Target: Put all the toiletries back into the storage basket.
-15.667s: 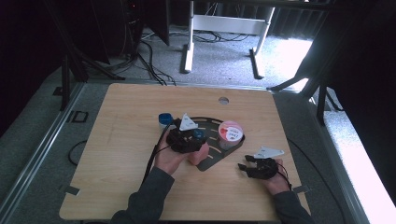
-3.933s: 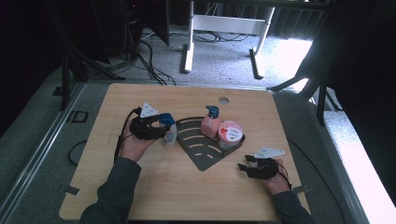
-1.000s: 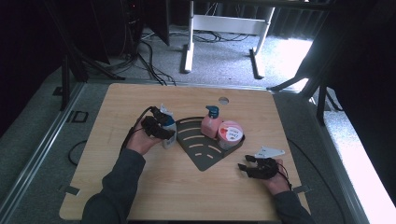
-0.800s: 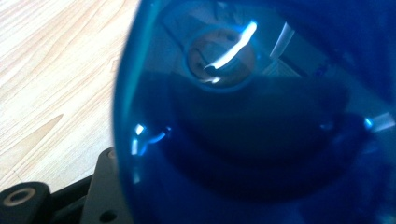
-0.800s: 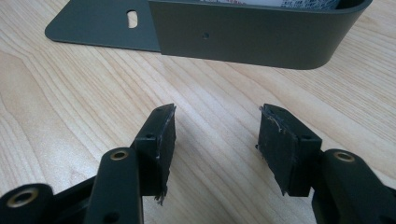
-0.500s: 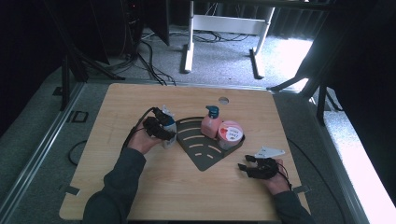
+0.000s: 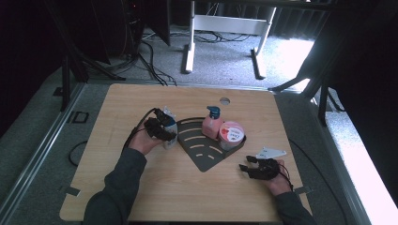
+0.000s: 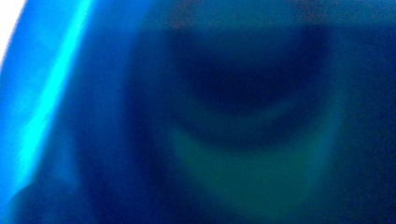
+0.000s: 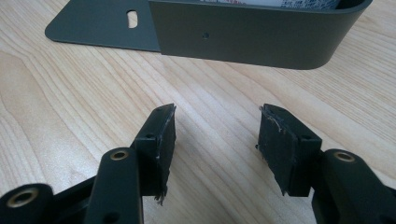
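Left tongs [image 7: 165, 132] sit at the left edge of the dark corner rack [image 7: 204, 157], around a blue-capped bottle [image 7: 170, 135] standing on the tabletop [image 7: 117, 108] just beside that edge. Their jaws have just been closing with the bottle between them; whether the pads press on it cannot be told. The left gripper view is a blurred blue surface at close range. Right tongs [image 9: 215, 140] rest low over bare wood near the rack's curved wall, jaws apart, nothing between them. In the rack stand a pink pump bottle [image 7: 212, 125] and a pink-lidded tub [image 7: 231, 134], touching.
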